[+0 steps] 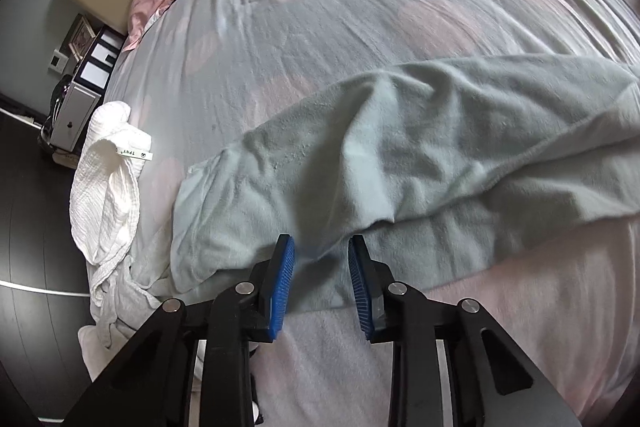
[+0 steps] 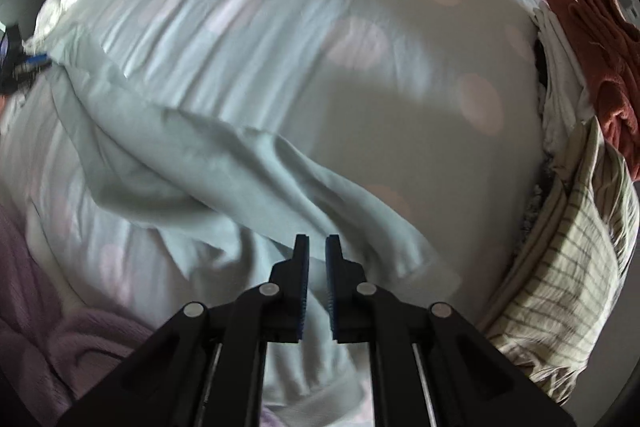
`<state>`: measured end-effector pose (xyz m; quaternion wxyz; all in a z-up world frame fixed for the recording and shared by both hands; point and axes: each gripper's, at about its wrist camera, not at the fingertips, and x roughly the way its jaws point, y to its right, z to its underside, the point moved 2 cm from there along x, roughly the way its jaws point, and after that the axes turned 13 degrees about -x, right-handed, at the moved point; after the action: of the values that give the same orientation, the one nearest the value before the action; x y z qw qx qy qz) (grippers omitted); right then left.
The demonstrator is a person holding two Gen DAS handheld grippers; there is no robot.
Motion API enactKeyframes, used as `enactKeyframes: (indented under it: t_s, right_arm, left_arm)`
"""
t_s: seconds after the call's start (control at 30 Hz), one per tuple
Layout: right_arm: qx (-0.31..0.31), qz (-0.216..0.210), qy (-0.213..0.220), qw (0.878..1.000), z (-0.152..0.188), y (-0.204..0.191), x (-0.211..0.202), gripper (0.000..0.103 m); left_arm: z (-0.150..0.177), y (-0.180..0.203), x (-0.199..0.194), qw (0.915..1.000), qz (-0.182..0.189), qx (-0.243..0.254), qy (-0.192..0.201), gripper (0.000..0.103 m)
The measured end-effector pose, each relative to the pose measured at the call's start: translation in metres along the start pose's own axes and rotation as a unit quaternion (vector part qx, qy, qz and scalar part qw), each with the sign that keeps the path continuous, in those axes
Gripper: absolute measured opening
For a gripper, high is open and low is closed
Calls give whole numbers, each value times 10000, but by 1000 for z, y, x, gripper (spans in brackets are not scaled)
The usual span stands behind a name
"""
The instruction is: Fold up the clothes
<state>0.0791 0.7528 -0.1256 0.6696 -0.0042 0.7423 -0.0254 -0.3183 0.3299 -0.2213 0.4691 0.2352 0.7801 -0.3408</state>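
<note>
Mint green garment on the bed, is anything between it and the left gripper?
Nothing visible. The left gripper is open right at the near fold of the mint green garment, with only that cloth ahead of its fingers. The white garment lies off to the side, apart.

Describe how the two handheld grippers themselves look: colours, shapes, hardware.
Both match. The left gripper and the right gripper each have matte black angular linkage arms joined by round silver pivot pins, and two flat black fingers lined with blue ribbed pads. Bright metal guide rods show between the right one's arms. No cables, markings or sleeves are visible.
</note>
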Motion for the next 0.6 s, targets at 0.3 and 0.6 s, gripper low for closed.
enactKeyframes:
  t_s: [0.3,0.6]
  right_arm:
    - [-710,624,-315,9950,2,36,20,32]
    - [-444,539,-467,9965,11,49,39,5]
  left_arm:
    - [-18,5,5,9996,-151,-233,-14,8]
    - [-30,-7,-13,9977,-107,-655,121,3]
